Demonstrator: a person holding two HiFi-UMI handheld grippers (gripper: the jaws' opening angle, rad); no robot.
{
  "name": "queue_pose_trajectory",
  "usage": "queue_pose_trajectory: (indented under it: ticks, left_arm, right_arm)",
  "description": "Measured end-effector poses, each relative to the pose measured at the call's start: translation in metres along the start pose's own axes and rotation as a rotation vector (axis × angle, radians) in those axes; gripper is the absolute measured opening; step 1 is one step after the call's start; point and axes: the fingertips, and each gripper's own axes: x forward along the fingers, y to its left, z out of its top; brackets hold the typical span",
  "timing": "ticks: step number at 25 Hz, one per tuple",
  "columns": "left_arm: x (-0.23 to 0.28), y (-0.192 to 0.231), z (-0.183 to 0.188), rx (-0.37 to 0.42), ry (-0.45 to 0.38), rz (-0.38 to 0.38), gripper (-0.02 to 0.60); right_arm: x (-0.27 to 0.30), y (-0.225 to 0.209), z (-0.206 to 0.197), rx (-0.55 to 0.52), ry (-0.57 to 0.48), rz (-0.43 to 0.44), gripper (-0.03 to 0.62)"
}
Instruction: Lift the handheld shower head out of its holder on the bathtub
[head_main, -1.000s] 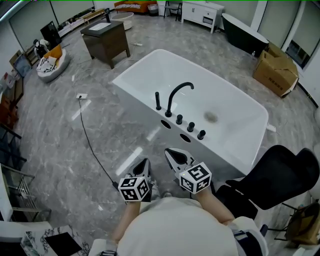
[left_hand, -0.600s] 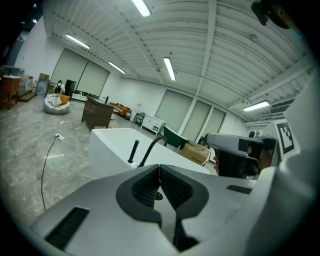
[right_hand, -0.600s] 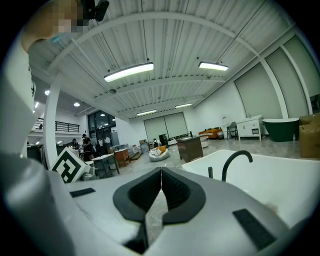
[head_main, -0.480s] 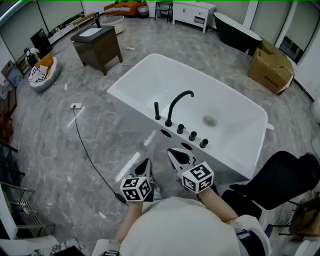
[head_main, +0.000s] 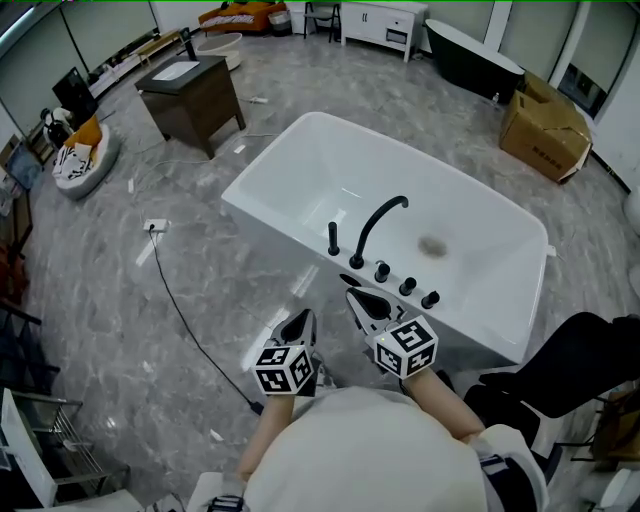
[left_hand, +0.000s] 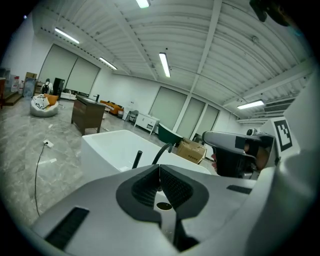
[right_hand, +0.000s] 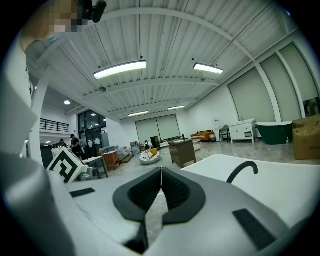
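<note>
1. Both are empty: the left gripper (head_main: 302, 318) and right gripper (head_main: 358, 297) each have their fingers (left_hand: 176, 188) pressed together on nothing, hovering just short of the tub.
2. Just past them, the slim black handheld shower head (head_main: 333, 238) stands upright in its holder on the rim of the white rectangular bathtub (head_main: 268, 232), beside the curved black spout (head_main: 380, 222).
3. Way back sits a dark wooden vanity cabinet (head_main: 195, 92).
</note>
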Motion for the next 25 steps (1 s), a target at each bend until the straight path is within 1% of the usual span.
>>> queue_pose_trajectory:
  ticks: [8, 13, 21, 25]
  left_arm:
    - [0.03, 0.047, 0.039, 0.036, 0.012, -0.05, 0.021]
    - [0.049, 0.08, 0.056, 0.058, 0.023, -0.089, 0.02]
    - [0.078, 0.113, 0.083, 0.077, 0.039, -0.133, 0.02]
    - [0.085, 0.131, 0.088, 0.08, 0.05, -0.135, 0.02]
  right_arm:
    - [0.059, -0.012, 0.015, 0.013, -0.024, -0.056, 0.02]
    - [0.096, -0.017, 0.018, 0.021, -0.034, -0.099, 0.02]
    - [0.137, -0.036, 0.025, 0.047, -0.057, -0.162, 0.02]
    - [0.153, -0.043, 0.025, 0.043, -0.06, -0.197, 0.02]
